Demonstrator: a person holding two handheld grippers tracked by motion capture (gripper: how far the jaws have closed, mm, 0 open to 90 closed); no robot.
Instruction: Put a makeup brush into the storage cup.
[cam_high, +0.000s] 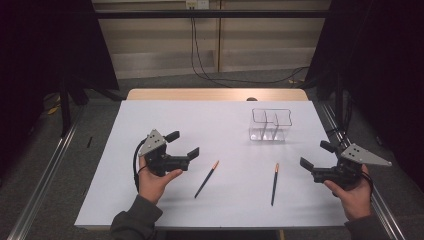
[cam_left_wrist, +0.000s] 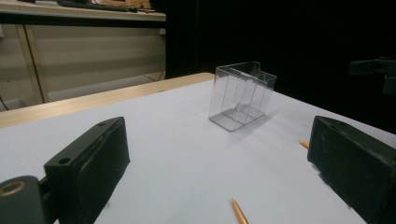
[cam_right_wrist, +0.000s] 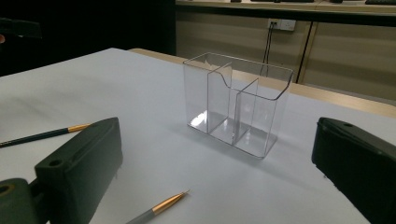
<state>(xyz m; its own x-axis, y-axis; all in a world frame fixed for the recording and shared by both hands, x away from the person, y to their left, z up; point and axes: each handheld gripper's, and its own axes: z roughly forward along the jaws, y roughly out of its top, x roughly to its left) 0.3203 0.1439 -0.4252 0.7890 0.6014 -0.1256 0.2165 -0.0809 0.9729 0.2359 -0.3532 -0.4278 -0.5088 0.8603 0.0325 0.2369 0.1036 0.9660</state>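
While both hands rest low near the near edge of the white tabletop (cam_high: 165, 115), the left gripper (cam_high: 183, 144) sits at about eight o'clock from the tabletop's middle, held in a hand (cam_high: 155, 181) whose forearm comes up from the bottom edge in a dark sleeve; its grey plate tilts upward and its fingers (cam_high: 193, 152) point toward two o'clock, spread wide with nothing between them. The right gripper (cam_high: 316, 155) sits at about four o'clock, gripped from below by the other hand (cam_high: 352, 192), its fingers aimed toward ten o'clock and likewise spread apart, holding nothing. Two dark pencils lie flat on the tabletop between the grippers: the left pencil (cam_high: 206, 179) slants with its orange tip toward one o'clock, just beside the left gripper's fingers but apart from them, and the right pencil (cam_high: 274, 184) lies nearly straight, its orange tip toward twelve o'clock, near the right gripper yet untouched. At about one o'clock from the middle stands a clear holder (cam_high: 271, 124) with inner dividers, upright and empty, well apart from both grippers. From the left gripper view the holder (cam_left_wrist: 241, 95) stands ahead between the open fingers, with a pencil tip (cam_left_wrist: 240, 211) low in front; from the right gripper view the holder (cam_right_wrist: 238, 102) stands likewise ahead.
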